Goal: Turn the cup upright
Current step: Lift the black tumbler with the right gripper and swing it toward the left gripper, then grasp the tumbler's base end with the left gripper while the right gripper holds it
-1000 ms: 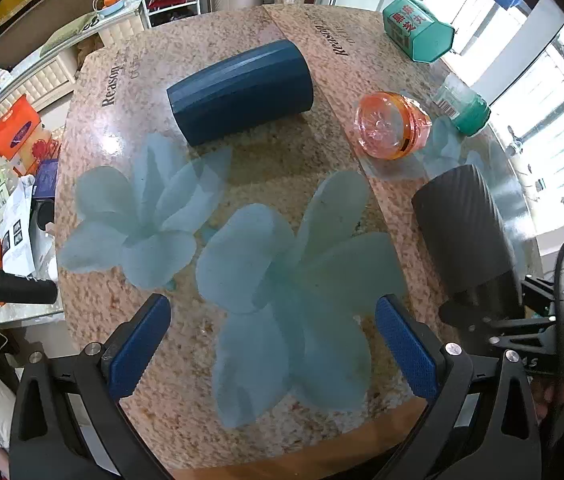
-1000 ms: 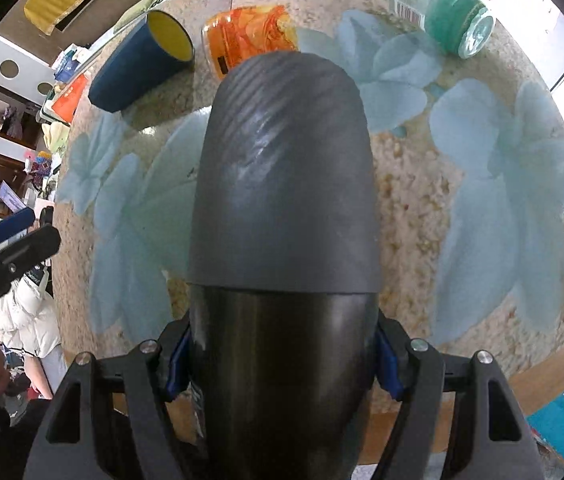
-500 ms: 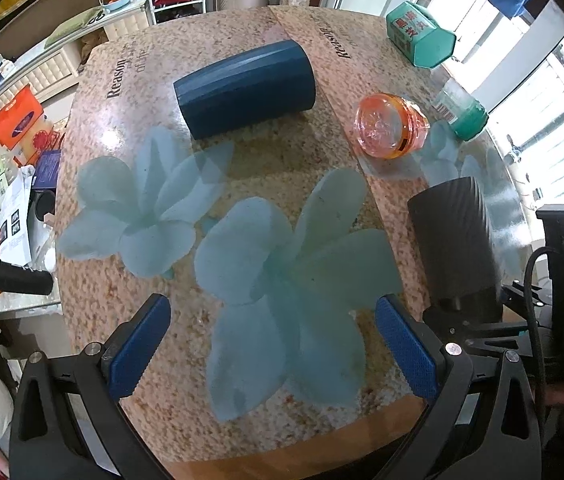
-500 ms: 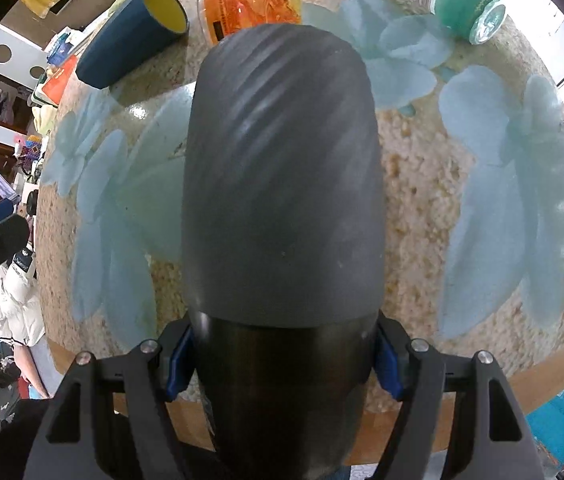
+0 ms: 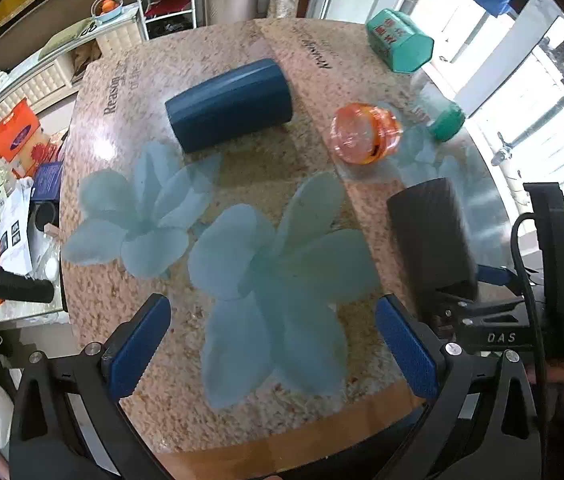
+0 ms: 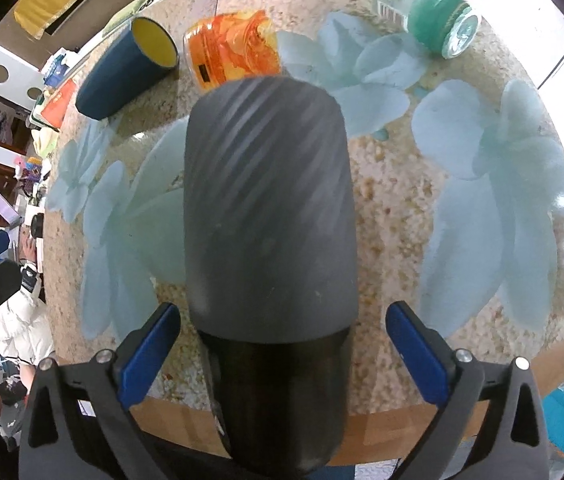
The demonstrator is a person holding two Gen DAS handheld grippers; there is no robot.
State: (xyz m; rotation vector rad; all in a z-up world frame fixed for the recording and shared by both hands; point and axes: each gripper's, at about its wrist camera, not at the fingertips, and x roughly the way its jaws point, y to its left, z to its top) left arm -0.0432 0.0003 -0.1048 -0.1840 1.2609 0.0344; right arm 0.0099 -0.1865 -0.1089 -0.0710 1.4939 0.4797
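A black ribbed cup (image 6: pixel 270 216) stands between the fingers of my right gripper (image 6: pixel 282 344), its closed end pointing away from the camera. The blue pads (image 6: pixel 415 344) stand apart from its sides, so the gripper is open. The cup also shows in the left wrist view (image 5: pixel 427 236) at the table's right edge. A dark blue cup (image 5: pixel 230 104) with a yellow inside (image 6: pixel 154 42) lies on its side at the far part of the table. My left gripper (image 5: pixel 274 344) is open and empty over the near table edge.
An orange jar (image 5: pixel 363 134) lies on its side mid-right. A clear bottle with a green cap (image 5: pixel 439 114) lies beyond it, and a green box (image 5: pixel 399 40) stands at the far right. The floral table (image 5: pixel 266 264) ends just below both grippers.
My right gripper has opened: the pads that pressed the black cup's sides now stand apart from it. The left gripper has hardly moved.
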